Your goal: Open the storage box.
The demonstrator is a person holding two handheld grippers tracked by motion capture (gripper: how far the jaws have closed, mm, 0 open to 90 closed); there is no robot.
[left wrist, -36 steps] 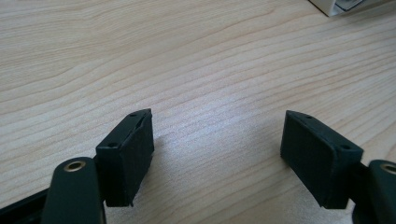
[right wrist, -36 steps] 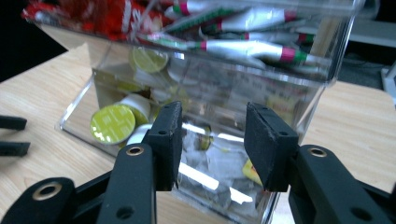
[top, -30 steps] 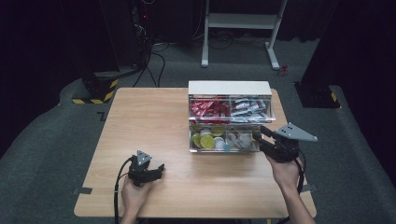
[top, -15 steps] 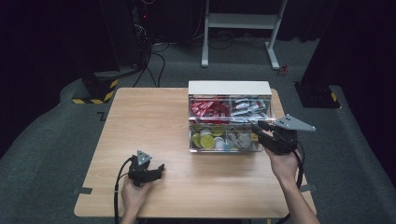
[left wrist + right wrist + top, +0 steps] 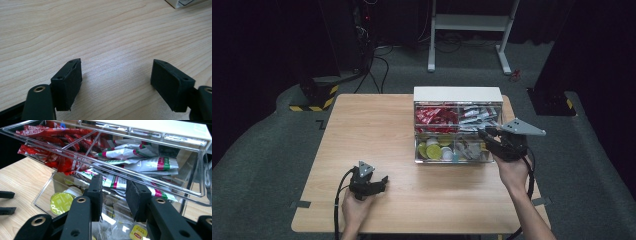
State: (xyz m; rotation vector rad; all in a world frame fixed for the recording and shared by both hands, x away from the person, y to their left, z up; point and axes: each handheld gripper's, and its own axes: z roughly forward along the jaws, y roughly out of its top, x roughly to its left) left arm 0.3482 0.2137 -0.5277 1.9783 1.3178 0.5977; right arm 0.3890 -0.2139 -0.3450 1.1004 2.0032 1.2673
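My right gripper (image 5: 485, 134) sits at the right front of the clear organizer (image 5: 457, 94), which stands at the far right of the surface (image 5: 372, 130). In the right gripper view the gripper (image 5: 114, 195) hangs over the open lower drawer (image 5: 45, 195), just in front of the upper drawer's clear front wall. Its jaws are clenched down to a narrow slot. Through that slot I see clear plastic and a white sachet, but I cannot tell whether the pads pinch anything.

The upper drawer (image 5: 130, 173) is pulled partway out. Its left compartment holds red sachets (image 5: 50, 145) and its right one holds white sachets (image 5: 150, 163) with green and pink bands. In the lower drawer, yellow-lidded pods (image 5: 60, 202) lie at the left. Tea bags (image 5: 137, 232) with a yellow tag lie right under my jaws.

My left gripper (image 5: 381, 182) rests on the surface near its front edge, well apart from the organizer. In the left gripper view it is released (image 5: 116, 82): the jaws stand wide with bare wood between them. A corner of the organizer (image 5: 180, 2) peeks in at the top right.
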